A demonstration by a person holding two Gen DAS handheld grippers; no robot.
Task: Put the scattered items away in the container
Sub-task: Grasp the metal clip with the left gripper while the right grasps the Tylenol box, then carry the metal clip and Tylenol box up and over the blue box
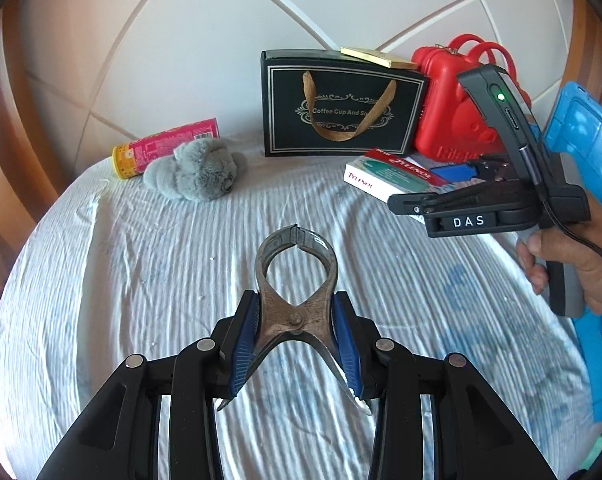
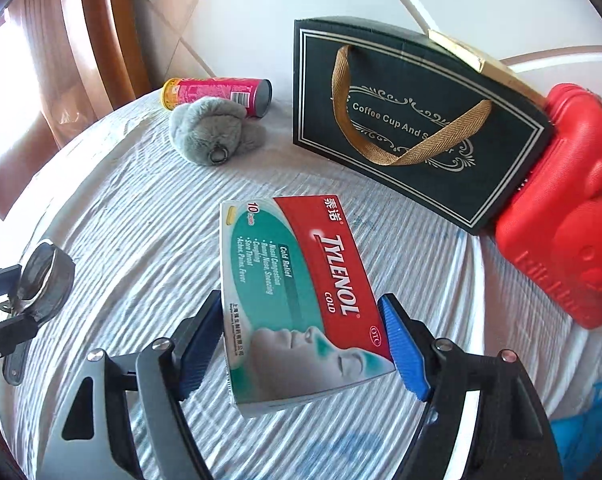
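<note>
Left wrist view: left gripper (image 1: 297, 320) jaws clamp pincers (image 1: 295, 280), right gripper (image 2: 303, 340) jaws grip medicine box (image 2: 297, 292), both lifted; next likely carry to black box (image 1: 341, 108).

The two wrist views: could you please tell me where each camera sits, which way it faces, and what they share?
Left wrist: on the left gripper, looking down along its fingers at the pincers it clamps; the right gripper and a hand show.
Right wrist: on the right gripper, looking down at the Tylenol box it holds; the left gripper shows at the left edge.
Shared: the white cloth, black gift box, red case, grey plush, pink can.
</note>
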